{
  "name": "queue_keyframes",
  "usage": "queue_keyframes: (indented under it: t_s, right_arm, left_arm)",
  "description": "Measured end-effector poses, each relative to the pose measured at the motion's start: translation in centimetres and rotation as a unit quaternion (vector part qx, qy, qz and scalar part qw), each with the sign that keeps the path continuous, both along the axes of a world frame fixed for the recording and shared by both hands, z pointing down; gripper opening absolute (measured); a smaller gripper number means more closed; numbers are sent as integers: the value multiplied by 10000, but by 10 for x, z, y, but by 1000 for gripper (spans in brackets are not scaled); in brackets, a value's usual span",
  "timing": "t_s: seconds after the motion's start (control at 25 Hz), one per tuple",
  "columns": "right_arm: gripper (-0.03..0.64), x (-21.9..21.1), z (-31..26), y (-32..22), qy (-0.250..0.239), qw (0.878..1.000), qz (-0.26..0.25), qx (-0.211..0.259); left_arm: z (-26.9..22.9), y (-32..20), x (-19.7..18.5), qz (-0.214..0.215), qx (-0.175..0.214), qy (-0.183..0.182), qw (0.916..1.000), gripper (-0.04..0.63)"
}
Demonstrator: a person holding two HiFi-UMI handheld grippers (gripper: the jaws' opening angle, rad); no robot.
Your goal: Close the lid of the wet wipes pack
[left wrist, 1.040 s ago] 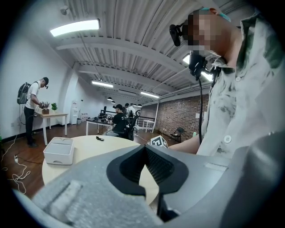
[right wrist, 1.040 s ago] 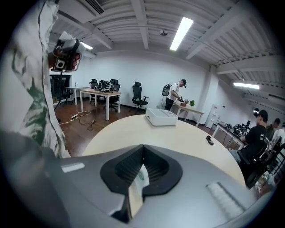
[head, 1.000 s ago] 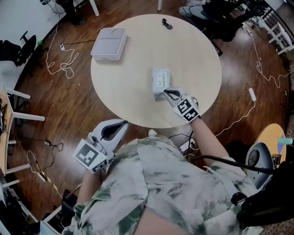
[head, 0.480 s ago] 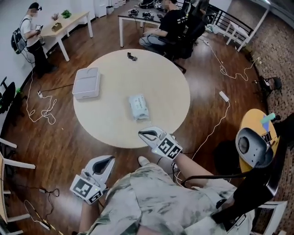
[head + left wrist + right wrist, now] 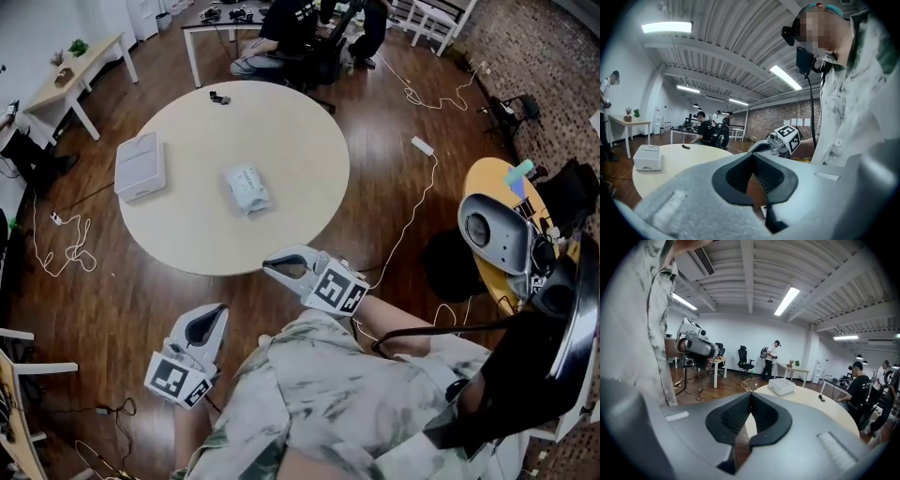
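Note:
The wet wipes pack [image 5: 247, 188] lies flat near the middle of the round beige table [image 5: 281, 131], and its lid looks flat from the head view. My right gripper [image 5: 272, 266] is shut and empty, held off the table's near edge, well short of the pack. My left gripper [image 5: 214, 314] hangs lower left over the wooden floor, also shut on nothing. In the left gripper view the jaws meet at the tips, with the right gripper's marker cube [image 5: 789, 138] beyond. The pack does not show in either gripper view.
A white box [image 5: 141, 167] sits at the table's left, and a small black object [image 5: 219, 97] lies near its far edge. Cables [image 5: 66, 248] trail over the floor. People sit at a desk [image 5: 234, 19] behind. A yellow side table [image 5: 487, 183] with grey gear stands right.
My right gripper has left the pack and drawn back off the table. The person has stepped away, so the table now sits farther off. The left gripper stays low and shut.

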State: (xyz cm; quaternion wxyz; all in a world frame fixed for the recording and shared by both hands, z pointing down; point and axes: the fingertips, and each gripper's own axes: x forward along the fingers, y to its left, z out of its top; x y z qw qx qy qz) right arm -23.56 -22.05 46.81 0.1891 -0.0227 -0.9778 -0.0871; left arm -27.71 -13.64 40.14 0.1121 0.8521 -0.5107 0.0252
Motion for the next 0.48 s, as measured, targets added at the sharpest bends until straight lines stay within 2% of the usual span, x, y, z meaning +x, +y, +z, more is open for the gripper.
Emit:
queue_keyframes:
  t_s: [0.2, 0.48]
  right_arm:
    - [3, 23, -17, 15, -174, 9998, -136, 31]
    - [3, 95, -27, 22, -262, 9994, -205, 66]
  left_arm:
    - [-1, 4, 32, 76, -57, -71, 9999, 0]
    - [-11, 0, 110, 123, -38, -100, 9999, 0]
